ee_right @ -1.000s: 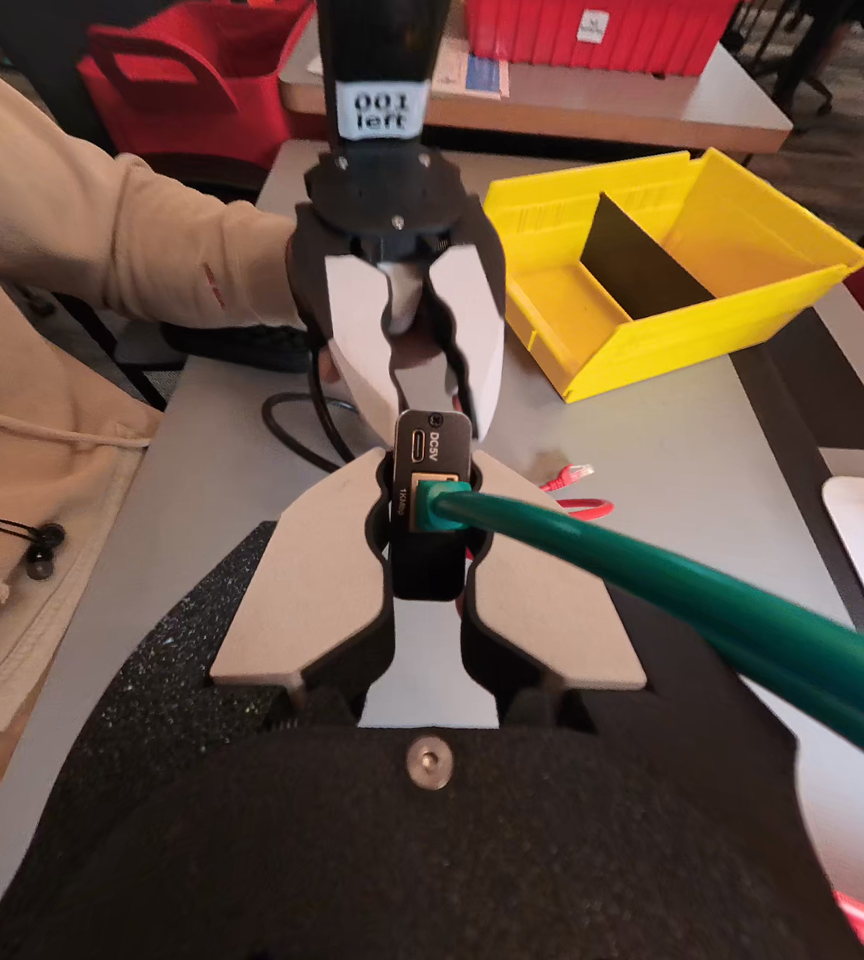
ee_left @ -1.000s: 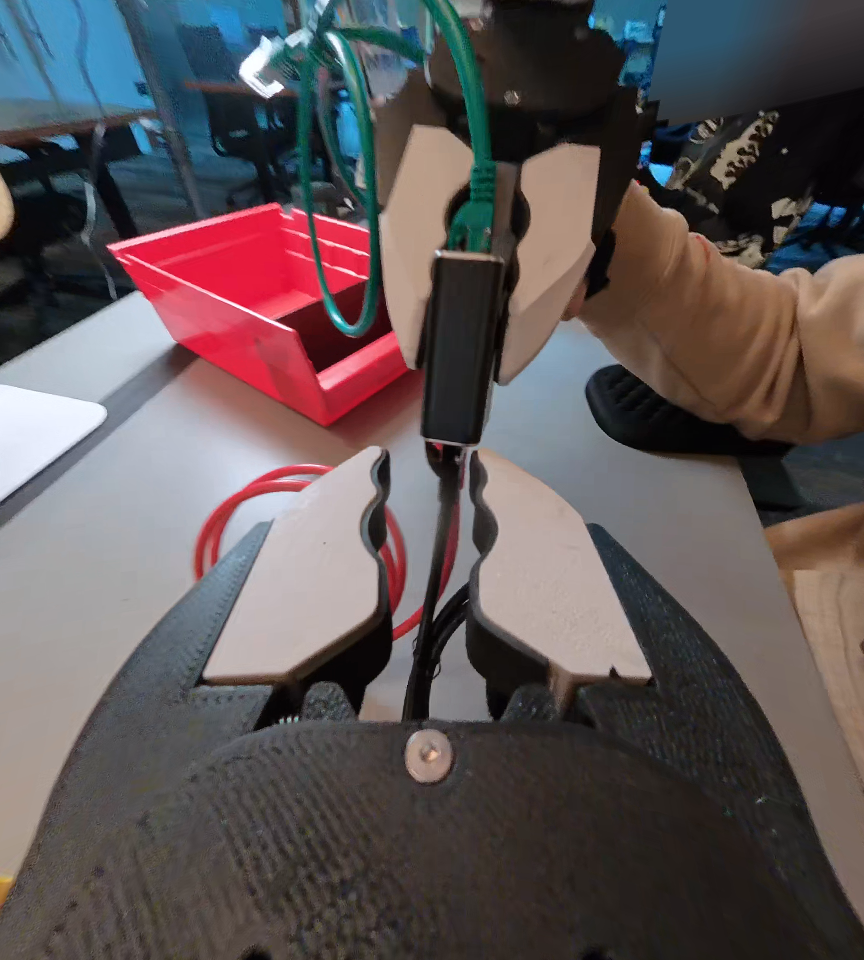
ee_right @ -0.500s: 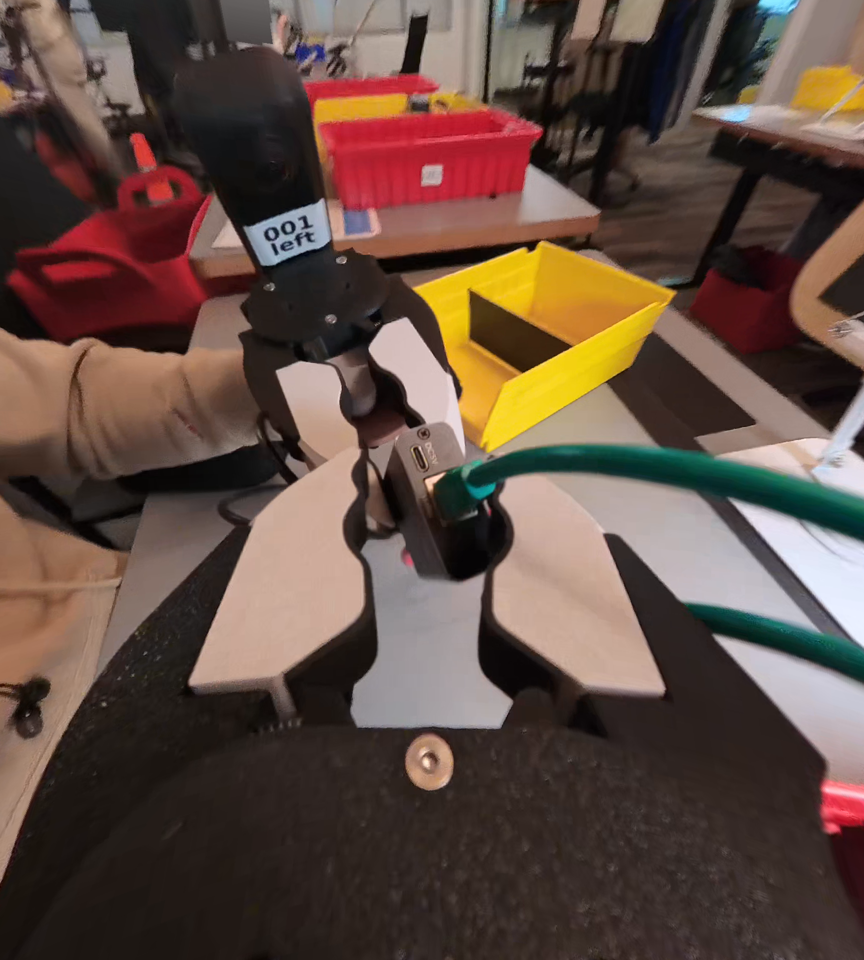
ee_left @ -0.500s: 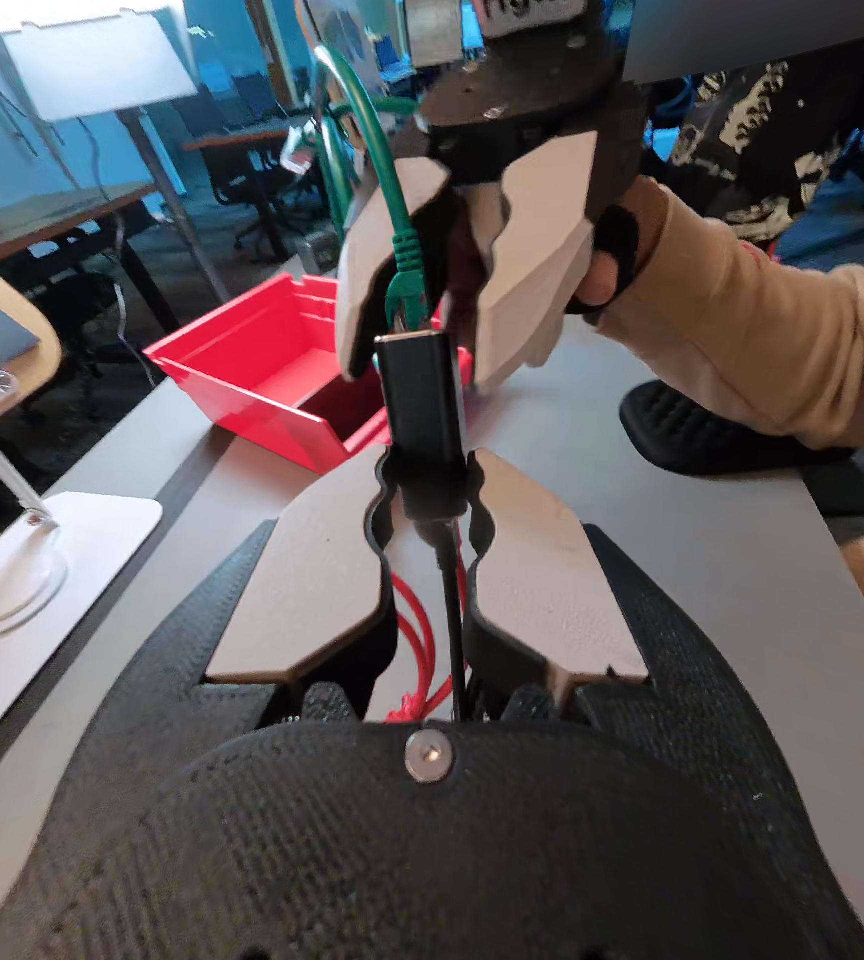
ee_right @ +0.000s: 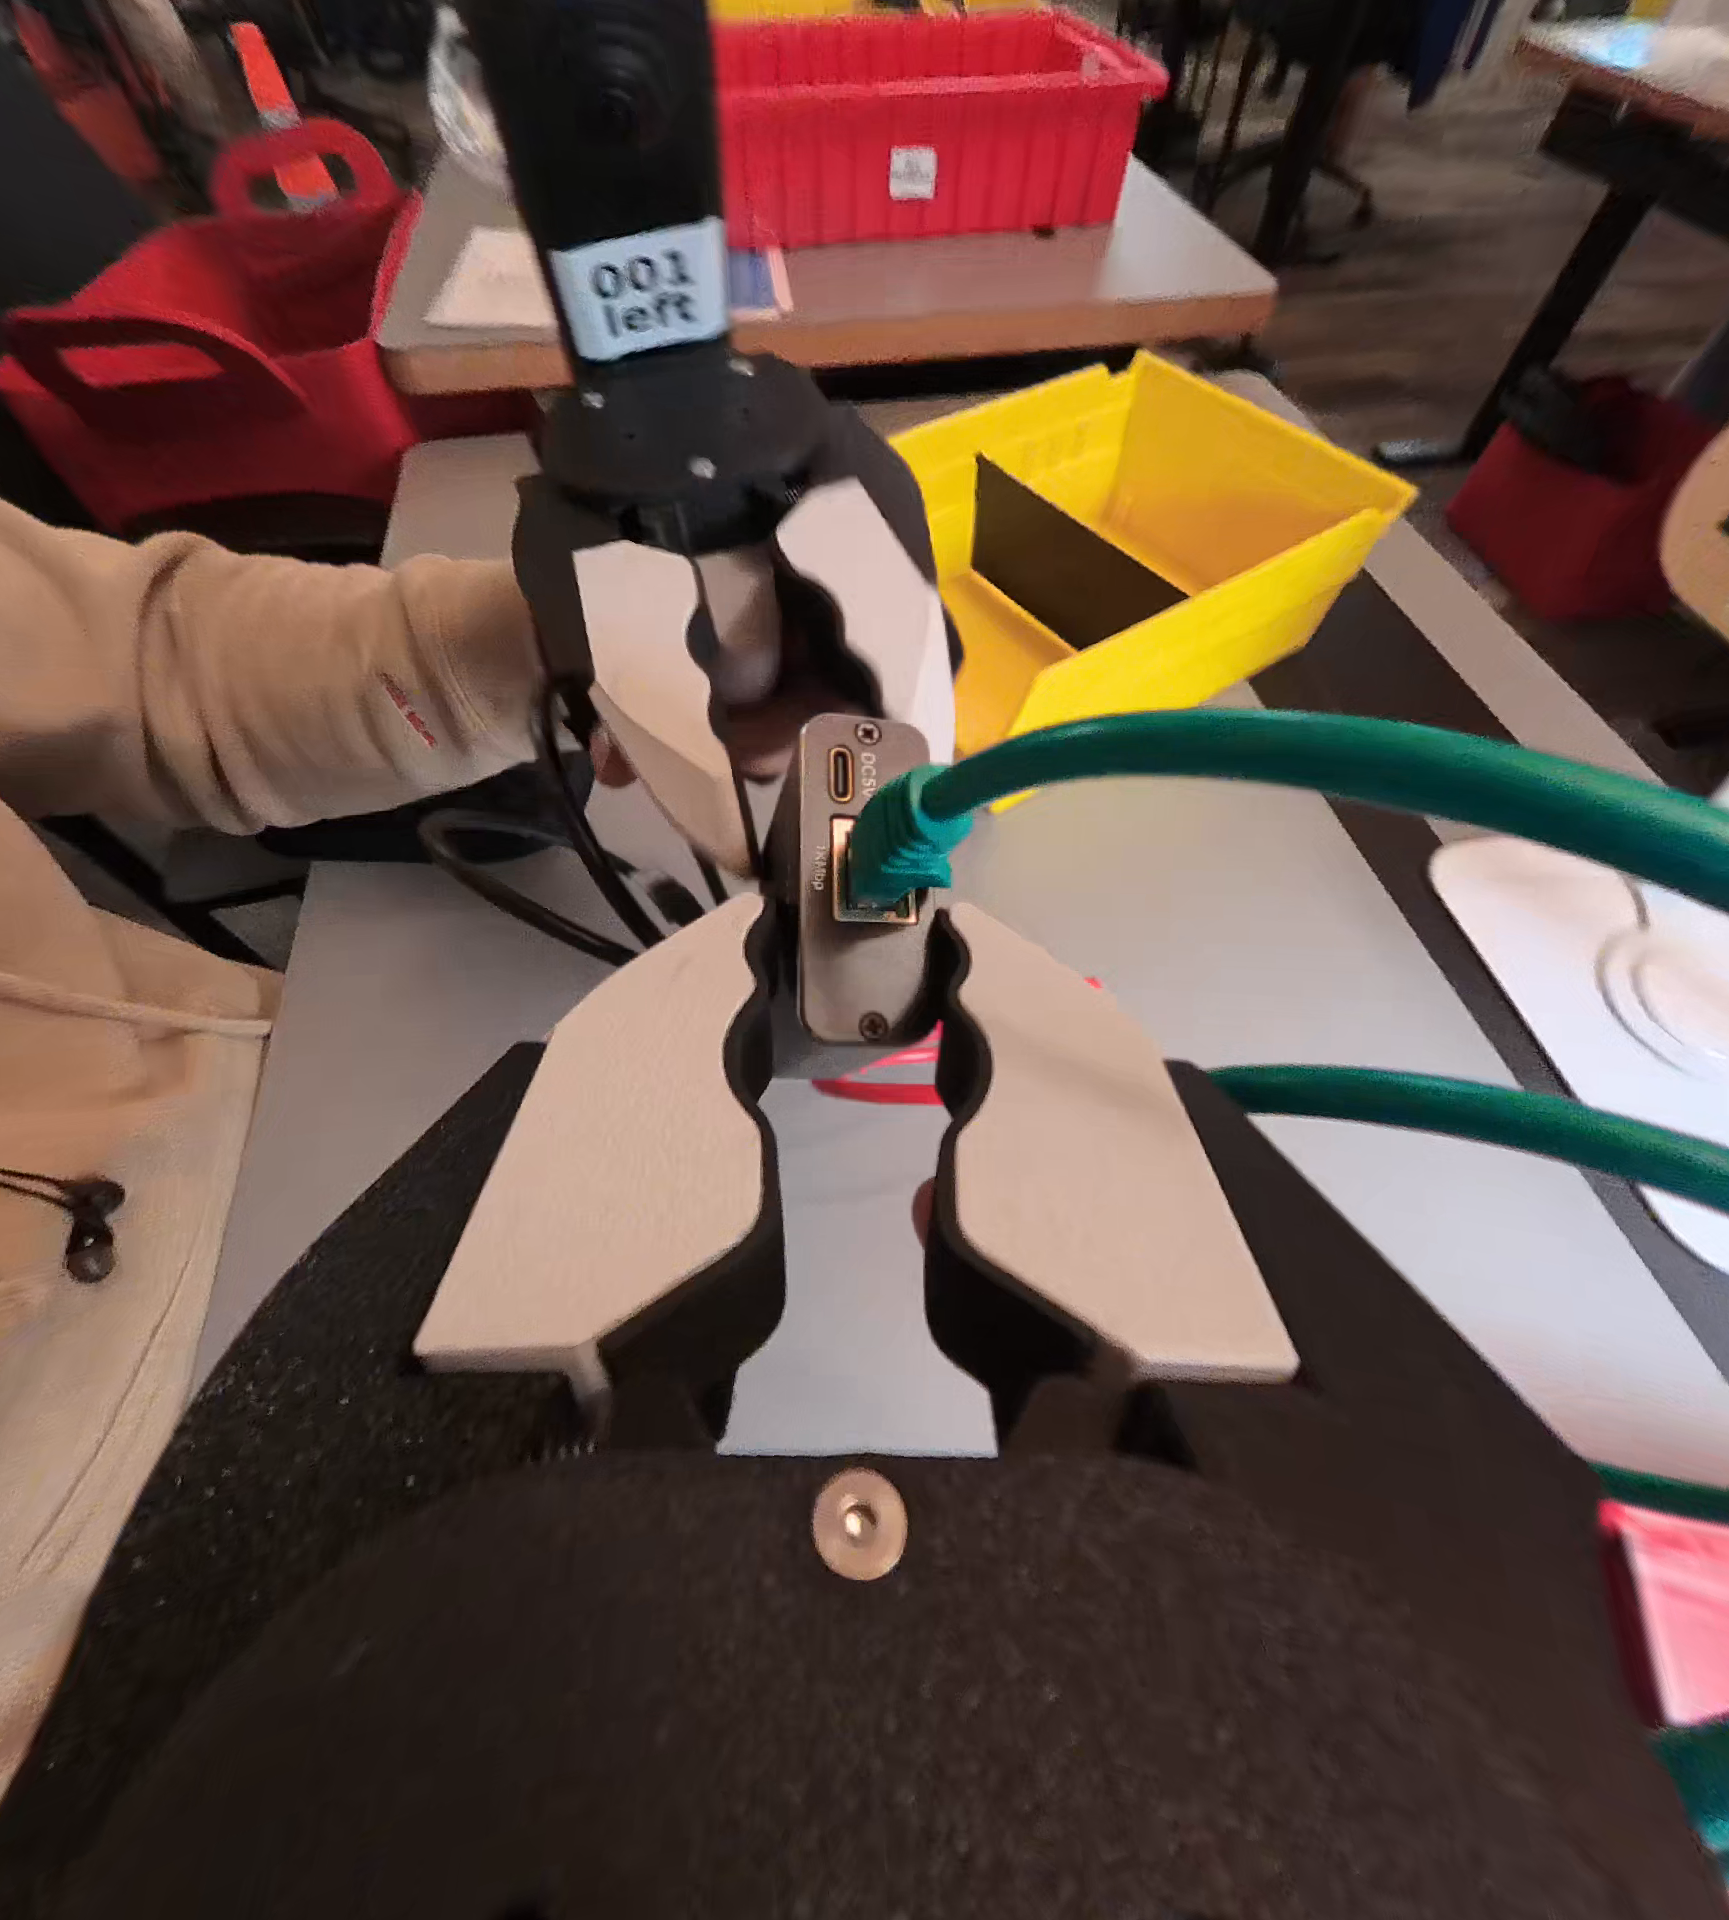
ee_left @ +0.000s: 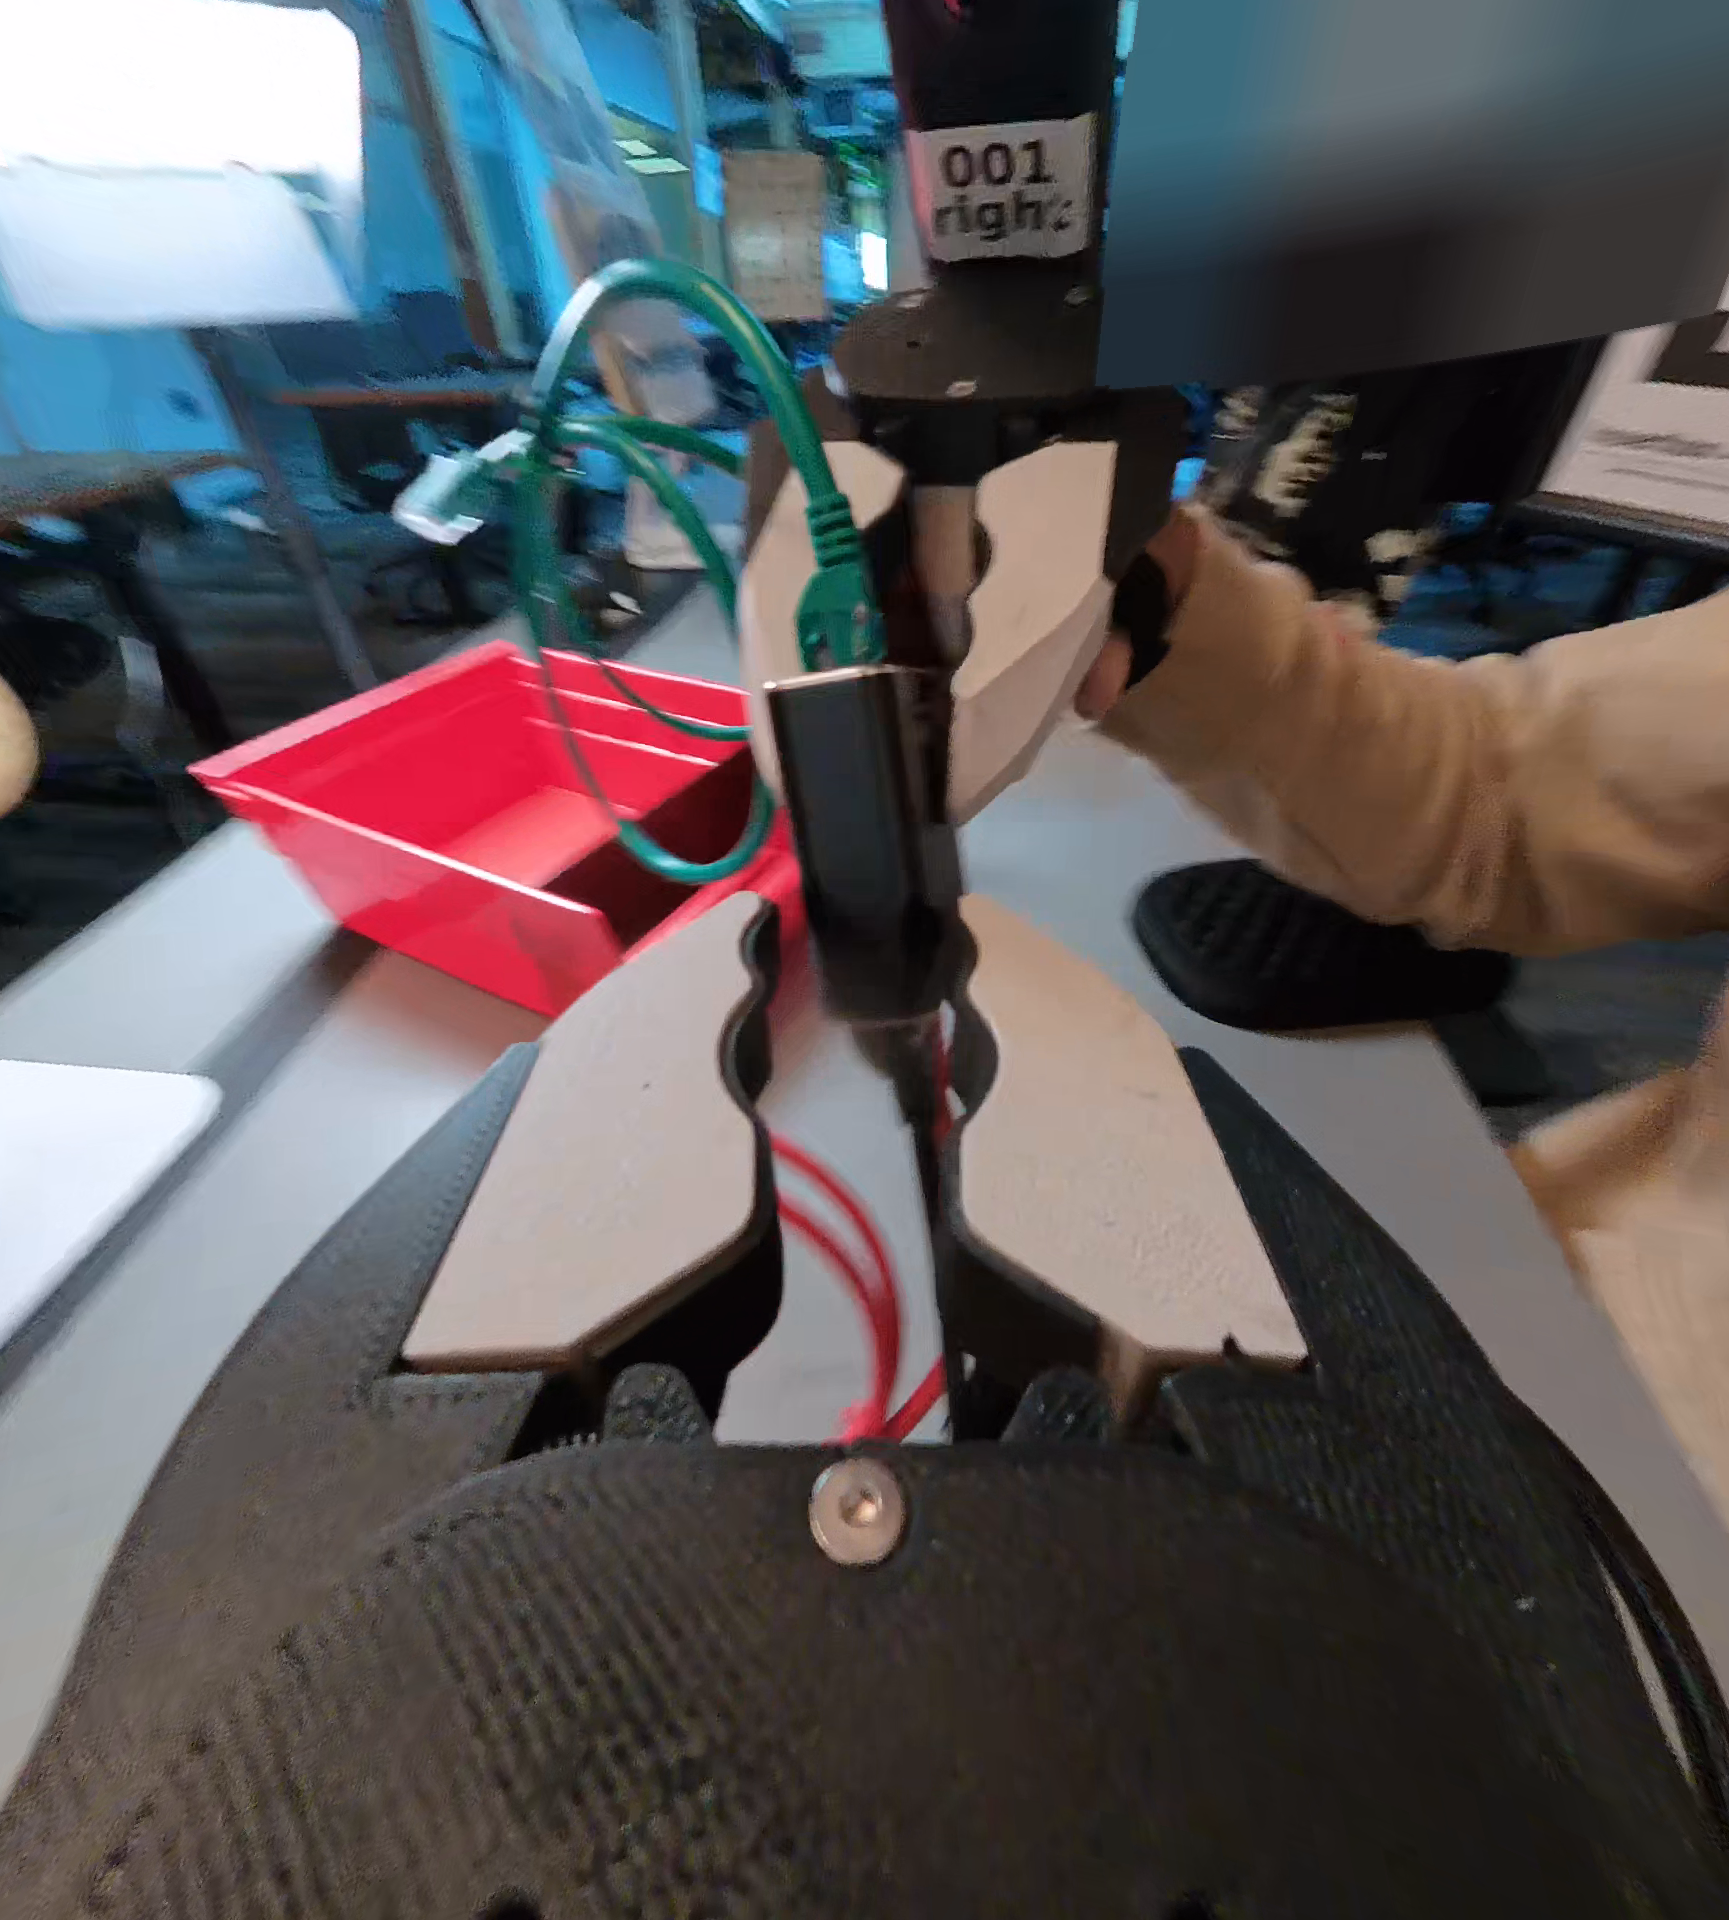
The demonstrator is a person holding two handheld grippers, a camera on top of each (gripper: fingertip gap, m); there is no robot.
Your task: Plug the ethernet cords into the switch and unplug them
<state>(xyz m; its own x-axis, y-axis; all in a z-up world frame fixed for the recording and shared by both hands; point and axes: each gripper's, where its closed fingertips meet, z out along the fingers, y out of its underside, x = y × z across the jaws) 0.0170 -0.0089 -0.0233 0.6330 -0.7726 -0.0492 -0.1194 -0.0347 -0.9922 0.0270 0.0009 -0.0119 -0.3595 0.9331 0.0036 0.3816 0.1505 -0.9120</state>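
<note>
A small black switch [ee_left: 860, 810] is held in the air between both grippers, and its port face shows in the right wrist view [ee_right: 860, 987]. A green ethernet cord [ee_right: 1359, 769] is plugged into it by its green plug [ee_right: 901, 842]. The cord loops up behind [ee_left: 808, 436], and its free clear connector [ee_left: 449, 499] hangs loose. My left gripper [ee_left: 860, 914] is closed around the switch's cable end. My right gripper [ee_right: 855, 925] is closed on the port end. A red cord [ee_left: 860, 1247] lies coiled on the table below.
A red bin [ee_left: 444, 810] stands on the grey table beyond the left gripper. A yellow bin with a black divider [ee_right: 1203, 540] stands beyond the right one. A white lamp base [ee_right: 1670, 987] sits at the table edge. Beige sleeves [ee_left: 1411, 748] reach in, above a black armrest [ee_left: 1307, 956]. The tips of both grippers are at nearly the same place. The black armrest [ee_left: 1307, 956] is about equally far from each gripper, around 30 centimeters.
My left gripper moved up the black cable onto the switch's end. My right gripper opened, slid back toward the switch's port end and closed on it again. The green cord stayed plugged in.
</note>
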